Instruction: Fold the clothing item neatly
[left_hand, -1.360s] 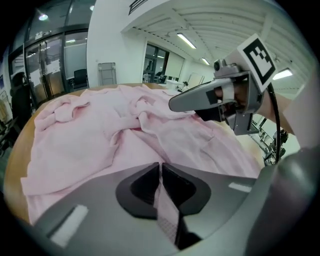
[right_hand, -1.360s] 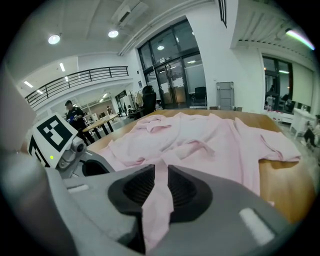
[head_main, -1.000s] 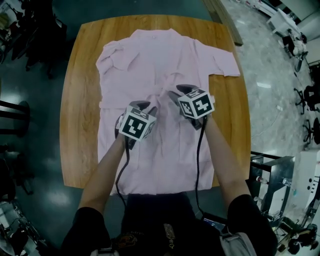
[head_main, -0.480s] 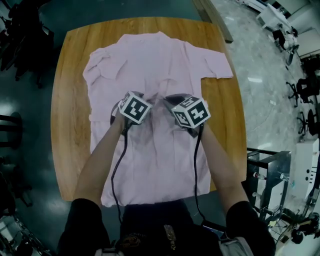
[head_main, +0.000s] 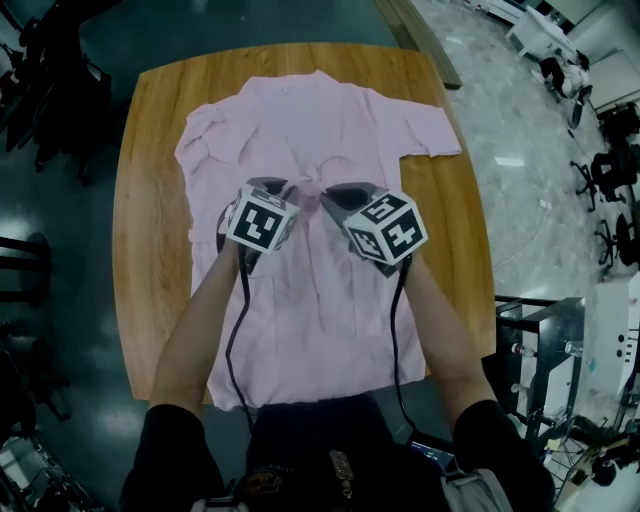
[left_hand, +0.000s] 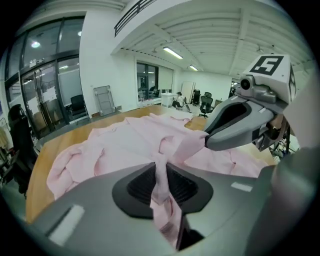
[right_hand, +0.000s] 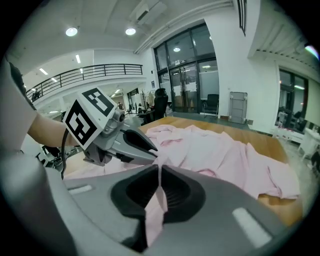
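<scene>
Pale pink shirt (head_main: 320, 300), orange-brown wood-grain table (head_main: 150, 200), dark teal floor (head_main: 60, 230)

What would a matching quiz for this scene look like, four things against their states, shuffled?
Things: 1 left gripper; 2 pink shirt; 3 table; 4 black cable.
States: A bare wood at the edges; B trails back toward the person; C shut on pinched fabric; D spread out, collar far side.
Pairs: 1-C, 2-D, 3-A, 4-B.
The left gripper's jaws have just been closing on that fabric.
</scene>
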